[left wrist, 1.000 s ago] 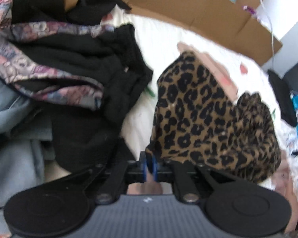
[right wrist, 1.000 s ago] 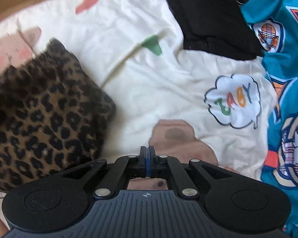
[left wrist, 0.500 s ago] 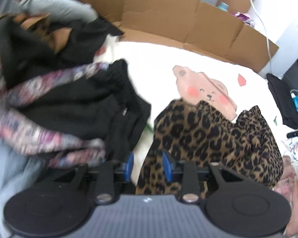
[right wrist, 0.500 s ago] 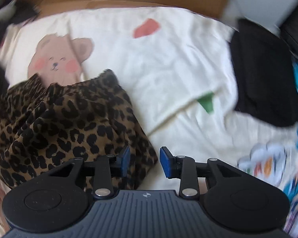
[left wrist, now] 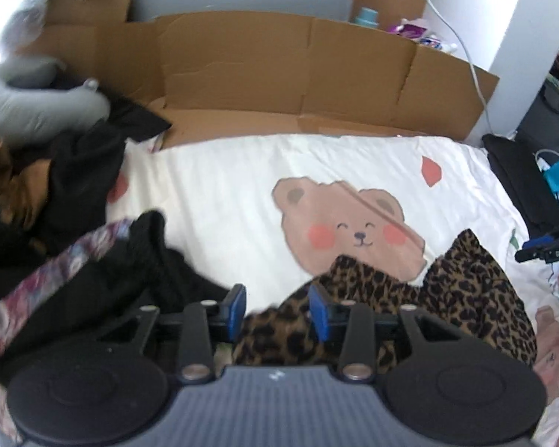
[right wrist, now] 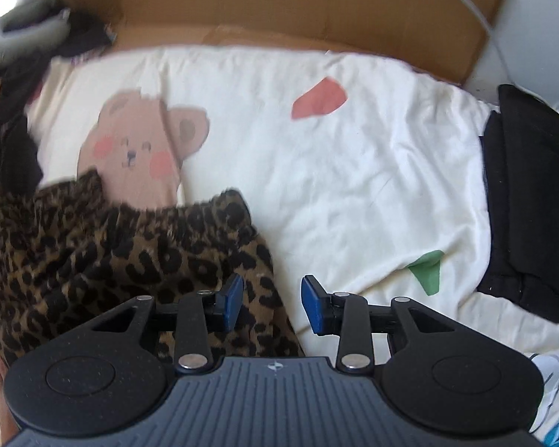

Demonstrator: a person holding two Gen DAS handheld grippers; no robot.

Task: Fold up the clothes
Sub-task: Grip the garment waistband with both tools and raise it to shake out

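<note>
The leopard-print garment [left wrist: 447, 309] lies crumpled on the cream bedsheet [left wrist: 223, 201], its upper edge overlapping the bottom of the printed bear face [left wrist: 346, 227]. In the right wrist view the same garment [right wrist: 104, 249] fills the lower left, a gathered band along its top edge. The left gripper [left wrist: 277, 311] sits right over the garment's near edge, jaws apart, blue pads [left wrist: 236, 307] clear of the cloth, nothing pinched between them. The right gripper [right wrist: 270, 303] is spread wide too, its left pad [right wrist: 231, 296] above the leopard fabric and the other over bare sheet; it grips nothing. Left of the garment sits a heap of black clothes [left wrist: 104, 272] with a floral-patterned strip [left wrist: 52, 279] running through it, and a grey garment [left wrist: 37, 104] beyond, blurred. On the far right lies a folded black garment [right wrist: 529, 205], beside a green patch [right wrist: 426, 270] on the sheet. Flattened cardboard [left wrist: 279, 74] stands along the far edge of the bed.
</note>
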